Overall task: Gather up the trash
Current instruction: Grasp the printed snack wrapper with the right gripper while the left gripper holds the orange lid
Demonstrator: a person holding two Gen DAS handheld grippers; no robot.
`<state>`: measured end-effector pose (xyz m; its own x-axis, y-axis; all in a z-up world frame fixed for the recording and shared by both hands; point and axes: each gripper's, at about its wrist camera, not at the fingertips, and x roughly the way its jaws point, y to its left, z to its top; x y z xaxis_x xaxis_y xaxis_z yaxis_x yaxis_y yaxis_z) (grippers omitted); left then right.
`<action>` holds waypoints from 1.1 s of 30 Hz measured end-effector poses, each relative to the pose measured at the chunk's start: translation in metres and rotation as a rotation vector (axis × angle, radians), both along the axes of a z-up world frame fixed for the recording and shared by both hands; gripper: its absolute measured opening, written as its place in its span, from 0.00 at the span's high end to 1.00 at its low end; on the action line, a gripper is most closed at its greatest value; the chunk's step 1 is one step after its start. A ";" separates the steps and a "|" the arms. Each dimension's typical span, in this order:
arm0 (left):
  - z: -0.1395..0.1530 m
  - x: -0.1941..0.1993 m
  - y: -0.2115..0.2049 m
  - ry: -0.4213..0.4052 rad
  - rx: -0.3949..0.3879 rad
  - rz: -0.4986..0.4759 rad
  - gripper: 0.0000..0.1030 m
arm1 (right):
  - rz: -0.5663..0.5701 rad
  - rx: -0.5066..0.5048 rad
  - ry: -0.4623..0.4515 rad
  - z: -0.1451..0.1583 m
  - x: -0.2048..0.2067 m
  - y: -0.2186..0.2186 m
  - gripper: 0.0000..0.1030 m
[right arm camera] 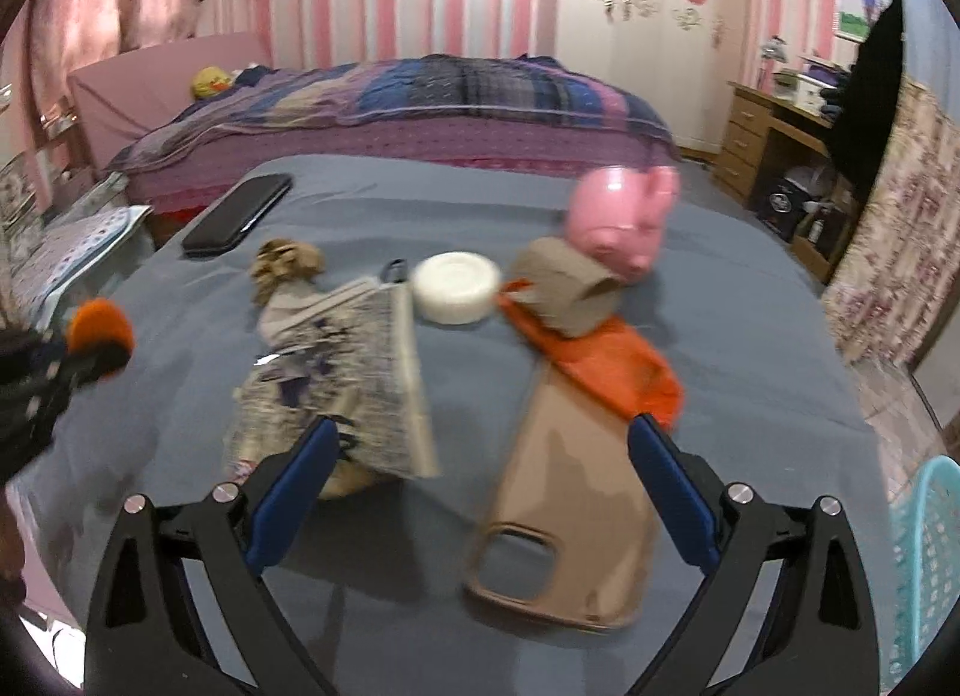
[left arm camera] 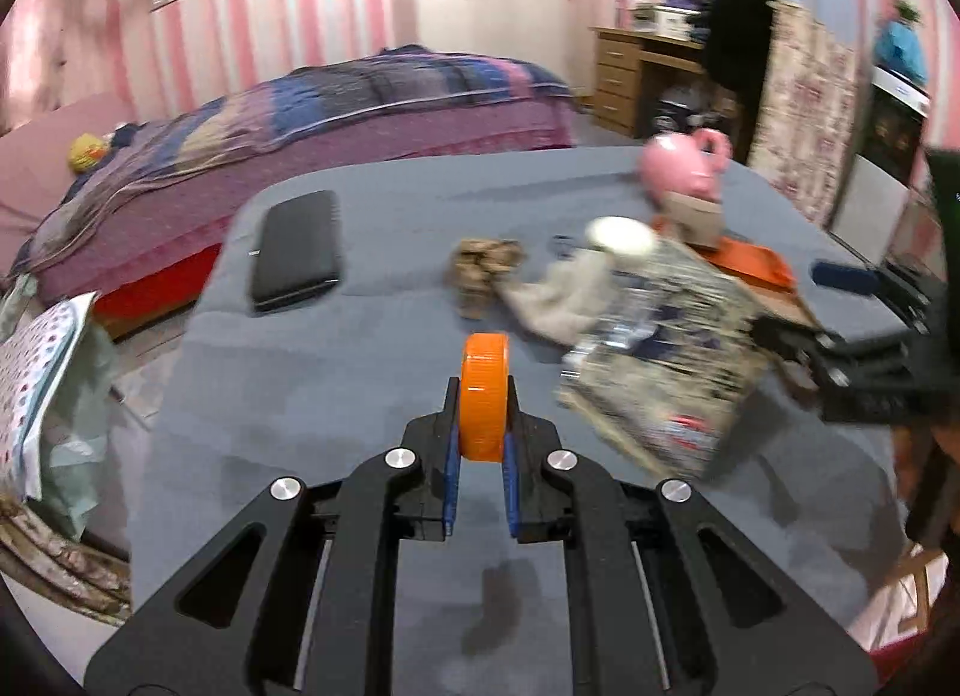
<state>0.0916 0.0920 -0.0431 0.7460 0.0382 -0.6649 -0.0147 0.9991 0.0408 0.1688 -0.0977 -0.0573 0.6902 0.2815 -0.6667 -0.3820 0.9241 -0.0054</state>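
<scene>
Left wrist view: my left gripper (left arm camera: 483, 426), angled down over the grey-blue table (left arm camera: 336, 396), clamps one round orange plastic cap (left arm camera: 483, 396) edge-on between its blue pads. Beyond lie one crumpled brown paper wad (left arm camera: 483, 270) and one black phone (left arm camera: 295, 249).

Right wrist view: my right gripper (right arm camera: 480, 474) stands wide, holding nothing, above one tan phone case (right arm camera: 570, 510) and one newspaper-print bag (right arm camera: 348, 390); one white round lid (right arm camera: 456, 287) sits beyond.
</scene>
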 end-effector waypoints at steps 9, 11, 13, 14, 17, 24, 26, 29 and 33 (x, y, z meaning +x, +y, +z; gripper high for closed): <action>0.003 0.006 0.024 -0.009 -0.010 0.059 0.90 | 0.096 0.093 0.029 0.003 0.001 0.006 0.97; 0.006 0.007 0.021 -0.014 -0.016 0.061 0.90 | 0.087 0.123 0.015 0.010 -0.001 -0.004 0.97; 0.010 0.006 0.016 -0.024 -0.019 0.059 0.90 | 0.066 0.140 0.001 0.016 -0.002 -0.017 0.98; 0.013 0.007 0.013 -0.028 -0.022 0.054 0.90 | 0.051 0.144 -0.008 0.019 -0.003 -0.025 0.98; 0.023 0.010 0.002 -0.049 -0.020 0.041 0.90 | 0.034 0.131 0.021 0.022 -0.003 -0.041 0.97; 0.030 0.016 -0.018 -0.064 -0.030 0.027 0.90 | 0.059 0.115 0.067 0.008 0.000 -0.031 0.60; 0.026 0.015 -0.019 -0.055 -0.026 0.024 0.90 | 0.068 0.093 0.055 0.004 -0.002 -0.018 0.37; 0.017 0.015 -0.016 -0.032 -0.019 0.027 0.90 | 0.089 0.076 0.101 -0.008 0.000 -0.005 0.37; 0.008 0.013 -0.007 -0.007 -0.022 0.040 0.90 | 0.097 0.048 0.148 -0.025 0.002 0.005 0.37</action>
